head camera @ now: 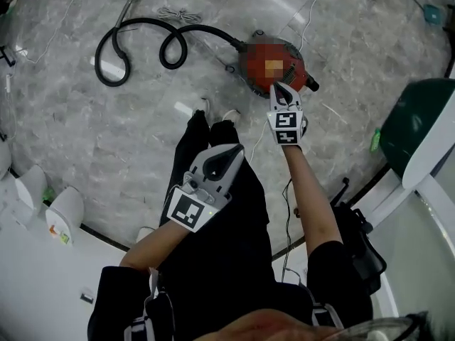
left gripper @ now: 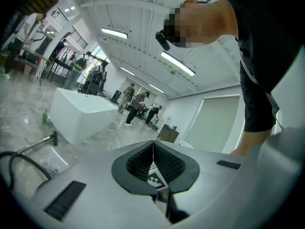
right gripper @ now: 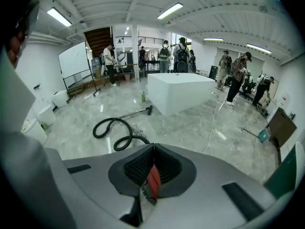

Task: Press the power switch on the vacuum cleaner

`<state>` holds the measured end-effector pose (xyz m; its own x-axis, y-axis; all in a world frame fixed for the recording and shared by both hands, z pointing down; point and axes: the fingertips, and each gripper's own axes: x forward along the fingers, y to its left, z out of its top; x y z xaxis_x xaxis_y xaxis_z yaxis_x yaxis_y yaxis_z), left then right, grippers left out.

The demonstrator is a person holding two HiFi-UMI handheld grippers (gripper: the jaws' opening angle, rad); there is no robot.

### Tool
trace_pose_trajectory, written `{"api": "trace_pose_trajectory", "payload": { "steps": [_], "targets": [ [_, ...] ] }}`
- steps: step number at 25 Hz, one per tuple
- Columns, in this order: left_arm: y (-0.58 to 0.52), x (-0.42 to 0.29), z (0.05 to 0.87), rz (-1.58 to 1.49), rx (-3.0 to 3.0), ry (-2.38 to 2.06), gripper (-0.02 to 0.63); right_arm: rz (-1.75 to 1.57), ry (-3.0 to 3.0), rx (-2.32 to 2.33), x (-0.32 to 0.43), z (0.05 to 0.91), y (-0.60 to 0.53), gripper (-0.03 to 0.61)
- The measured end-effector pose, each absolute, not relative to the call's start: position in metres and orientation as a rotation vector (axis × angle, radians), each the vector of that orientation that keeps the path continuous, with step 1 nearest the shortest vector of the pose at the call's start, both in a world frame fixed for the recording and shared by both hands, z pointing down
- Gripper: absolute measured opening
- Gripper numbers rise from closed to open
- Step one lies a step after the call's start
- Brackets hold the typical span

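The red vacuum cleaner (head camera: pixel 257 64) sits on the marble floor ahead of my feet, and its black hose (head camera: pixel 138 38) coils away to the left. My right gripper (head camera: pixel 280 86) is shut, with its tips over the vacuum's near edge. I cannot tell whether they touch it. In the right gripper view the jaws of the right gripper (right gripper: pixel 153 152) meet, and a sliver of the red vacuum body (right gripper: pixel 153 181) shows below them. The switch itself is not visible. My left gripper (head camera: pixel 237 150) hangs shut over my black-trousered legs, holding nothing. Its jaws also meet in the left gripper view (left gripper: pixel 153 150).
A white cord (head camera: pixel 307 16) runs from the vacuum across the floor. A green and white machine (head camera: pixel 416 130) stands at the right. White bins (head camera: pixel 65 212) stand at the left. In the right gripper view, a large white block (right gripper: pixel 183 93), the vacuum wand (right gripper: pixel 136 112) and several people are farther off.
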<state>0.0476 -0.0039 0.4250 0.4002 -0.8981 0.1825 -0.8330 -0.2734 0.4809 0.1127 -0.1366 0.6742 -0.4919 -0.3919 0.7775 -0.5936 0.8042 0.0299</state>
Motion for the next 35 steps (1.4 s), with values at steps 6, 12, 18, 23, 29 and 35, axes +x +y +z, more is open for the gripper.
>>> {"api": "trace_pose_trajectory", "payload": {
  "steps": [6,12,18,23,29,35],
  "targets": [
    [-0.019,0.055,0.448,-0.194,2.157,-1.449,0.02,0.254,-2.068,0.608,0.101,0.751,-0.152,0.017],
    [-0.033,0.044,0.469,-0.192,2.164,-1.485,0.02,0.2,-2.023,0.52,0.1,0.792,-0.169,0.017],
    [-0.047,0.018,0.496,-0.19,2.068,-1.596,0.02,0.18,-1.975,0.463,0.103,0.827,-0.176,0.017],
    [-0.046,0.013,0.512,-0.217,2.028,-1.599,0.02,0.161,-1.926,0.403,0.109,0.863,-0.176,0.017],
    [-0.046,0.005,0.533,-0.215,1.972,-1.631,0.02,0.121,-1.88,0.332,0.116,0.895,-0.184,0.017],
    [-0.045,-0.002,0.55,-0.22,1.924,-1.635,0.02,0.308,-1.843,0.412,0.121,0.92,-0.191,0.017]
  ]
}}
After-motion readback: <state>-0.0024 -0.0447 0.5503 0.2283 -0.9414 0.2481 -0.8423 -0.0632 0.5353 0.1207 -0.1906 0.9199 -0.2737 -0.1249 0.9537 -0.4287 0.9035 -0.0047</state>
